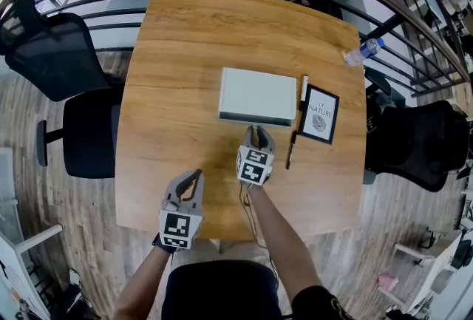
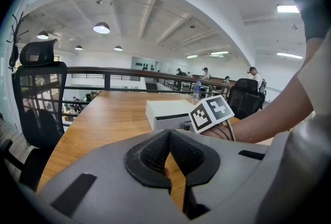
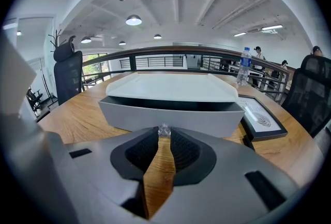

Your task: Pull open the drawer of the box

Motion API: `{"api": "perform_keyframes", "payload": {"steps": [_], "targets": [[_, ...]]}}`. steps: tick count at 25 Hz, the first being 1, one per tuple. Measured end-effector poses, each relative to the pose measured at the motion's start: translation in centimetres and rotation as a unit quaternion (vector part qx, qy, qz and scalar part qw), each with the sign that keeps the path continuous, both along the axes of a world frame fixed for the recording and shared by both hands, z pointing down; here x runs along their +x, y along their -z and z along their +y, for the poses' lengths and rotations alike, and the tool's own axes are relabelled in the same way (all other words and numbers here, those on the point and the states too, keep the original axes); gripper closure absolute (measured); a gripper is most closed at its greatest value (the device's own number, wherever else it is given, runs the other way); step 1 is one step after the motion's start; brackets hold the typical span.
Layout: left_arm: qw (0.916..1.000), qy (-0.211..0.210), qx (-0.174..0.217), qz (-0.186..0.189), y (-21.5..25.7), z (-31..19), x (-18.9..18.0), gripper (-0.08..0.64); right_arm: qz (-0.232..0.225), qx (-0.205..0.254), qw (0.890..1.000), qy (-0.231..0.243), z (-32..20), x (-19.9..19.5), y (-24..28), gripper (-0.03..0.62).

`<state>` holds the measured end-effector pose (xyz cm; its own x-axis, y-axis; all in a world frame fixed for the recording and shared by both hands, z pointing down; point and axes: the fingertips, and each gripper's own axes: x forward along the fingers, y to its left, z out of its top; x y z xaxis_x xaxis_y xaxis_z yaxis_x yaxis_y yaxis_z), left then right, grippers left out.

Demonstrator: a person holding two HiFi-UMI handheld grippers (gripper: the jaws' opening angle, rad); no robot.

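**Squarely on the knob: right gripper set for a straight pull**

The box (image 1: 257, 93) lies near the middle of the table (image 1: 185, 52), its long side running left to right in front of the person. The drawer (image 3: 170, 117) faces the person, so the way out is straight back toward the body, at right angles to that long side.

The right gripper (image 1: 256, 132) is by far the nearer one. It points directly at the middle of the drawer front, with its tips right against it. In the right gripper view, its jaws are drawn in until only a narrow slot is left. A small clear knob (image 3: 164, 129) on the drawer front sits pinched in that slot at the very tips. A dark band shows between the white top of the box and the grey drawer front, so the drawer looks at most barely started.

The left gripper (image 1: 194, 176) hangs well apart from the box, back near the table's near edge. Its jaws meet at the tips with nothing between them.

The pull probably needs to run in line with the jaws. A sideways drift could slip the tips off so small a knob, and the light box may slide along with the drawer, since nothing braces it.
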<state>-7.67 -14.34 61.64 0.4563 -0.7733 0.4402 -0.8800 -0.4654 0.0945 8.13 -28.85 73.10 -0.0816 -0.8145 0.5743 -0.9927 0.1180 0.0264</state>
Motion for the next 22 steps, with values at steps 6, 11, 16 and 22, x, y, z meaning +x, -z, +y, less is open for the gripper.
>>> {"api": "perform_keyframes", "payload": {"steps": [6, 11, 16, 22], "targets": [[1.0000, 0.000, 0.003, -0.001, 0.0, 0.2, -0.1, 0.543, -0.005, -0.013, 1.000, 0.001, 0.9, -0.2, -0.3, 0.526], [1.0000, 0.001, 0.004, 0.001, 0.1, 0.4, 0.0, 0.543, -0.001, -0.019, 1.000, 0.003, 1.7, 0.0, -0.5, 0.526], [1.0000, 0.002, 0.006, 0.001, 0.4, 0.8, -0.1, 0.543, -0.002, -0.018, 1.000, 0.002, 2.4, 0.0, -0.7, 0.526], [1.0000, 0.001, 0.007, -0.002, 0.6, 1.3, -0.3, 0.543, -0.003, -0.015, 1.000, 0.003, 3.2, -0.1, -0.6, 0.526]]}}
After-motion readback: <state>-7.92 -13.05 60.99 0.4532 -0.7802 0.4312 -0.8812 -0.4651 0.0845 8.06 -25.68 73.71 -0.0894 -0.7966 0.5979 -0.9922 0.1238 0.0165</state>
